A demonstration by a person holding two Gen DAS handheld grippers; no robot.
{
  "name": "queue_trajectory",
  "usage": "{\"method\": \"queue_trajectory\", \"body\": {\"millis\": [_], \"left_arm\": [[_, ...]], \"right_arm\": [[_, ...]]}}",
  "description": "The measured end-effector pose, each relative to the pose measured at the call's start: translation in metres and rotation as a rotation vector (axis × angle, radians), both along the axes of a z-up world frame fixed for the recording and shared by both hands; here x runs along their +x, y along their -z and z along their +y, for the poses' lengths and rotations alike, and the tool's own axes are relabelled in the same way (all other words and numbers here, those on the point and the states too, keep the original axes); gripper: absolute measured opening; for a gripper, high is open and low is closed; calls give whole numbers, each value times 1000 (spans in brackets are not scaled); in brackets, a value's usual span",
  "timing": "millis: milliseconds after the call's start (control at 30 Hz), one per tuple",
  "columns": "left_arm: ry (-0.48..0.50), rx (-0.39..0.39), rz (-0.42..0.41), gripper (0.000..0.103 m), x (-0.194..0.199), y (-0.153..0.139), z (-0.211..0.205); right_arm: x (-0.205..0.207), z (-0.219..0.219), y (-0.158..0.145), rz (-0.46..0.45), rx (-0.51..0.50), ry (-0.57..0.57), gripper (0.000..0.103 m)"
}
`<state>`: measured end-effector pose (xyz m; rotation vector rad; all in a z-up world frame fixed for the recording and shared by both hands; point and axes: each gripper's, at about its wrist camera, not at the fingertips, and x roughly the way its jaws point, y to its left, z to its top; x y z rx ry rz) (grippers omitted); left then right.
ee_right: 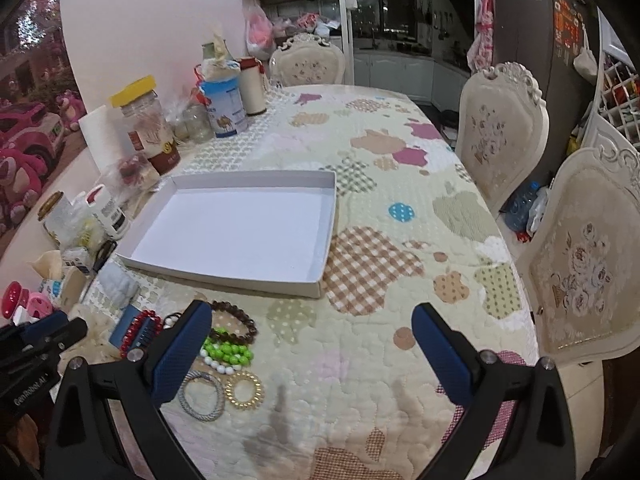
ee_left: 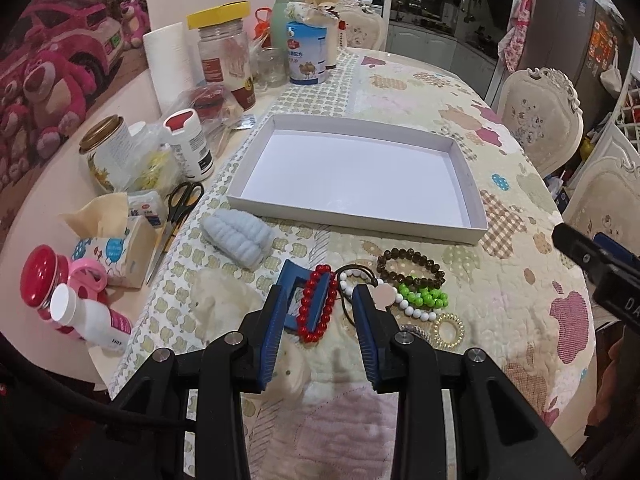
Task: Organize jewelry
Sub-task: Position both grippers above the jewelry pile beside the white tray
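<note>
The left gripper (ee_left: 320,300) hangs half open over the red bead bracelet (ee_left: 318,304), which lies across a blue clip (ee_left: 298,292) – closing here could catch both, or snag the white bead strand (ee_left: 412,310) just beside. The right gripper (ee_right: 312,344) stands wide open, holding nothing. The white tray (ee_left: 476,208) sits empty beyond the pile; the brown bracelet (ee_left: 412,268) and green beads (ee_left: 424,298) seem tangled together, though that is hard to tell. Scissors (ee_left: 180,204) and bottles crowd the desk (ee_left: 500,320) edge.

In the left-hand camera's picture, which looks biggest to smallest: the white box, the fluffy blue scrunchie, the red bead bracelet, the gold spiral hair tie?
1. White box
2. Blue scrunchie
3. Red bead bracelet, close to the scrunchie, so unsure
4. Gold spiral hair tie
</note>
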<state>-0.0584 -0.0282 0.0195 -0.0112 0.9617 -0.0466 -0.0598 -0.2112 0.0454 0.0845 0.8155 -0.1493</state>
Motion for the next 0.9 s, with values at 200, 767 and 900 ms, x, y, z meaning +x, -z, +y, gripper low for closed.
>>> {"method": "queue_trajectory", "body": {"millis": [200, 767, 900], "left_arm": [[-11, -2, -4, 29, -5, -1, 6], [-25, 1, 5, 29, -6, 2, 12], [-34, -1, 4, 29, -5, 2, 14]], "right_arm": [[-4, 4, -10, -57, -3, -2, 102], [2, 8, -3, -26, -31, 0, 102], [3, 8, 1, -12, -30, -3, 102]]}}
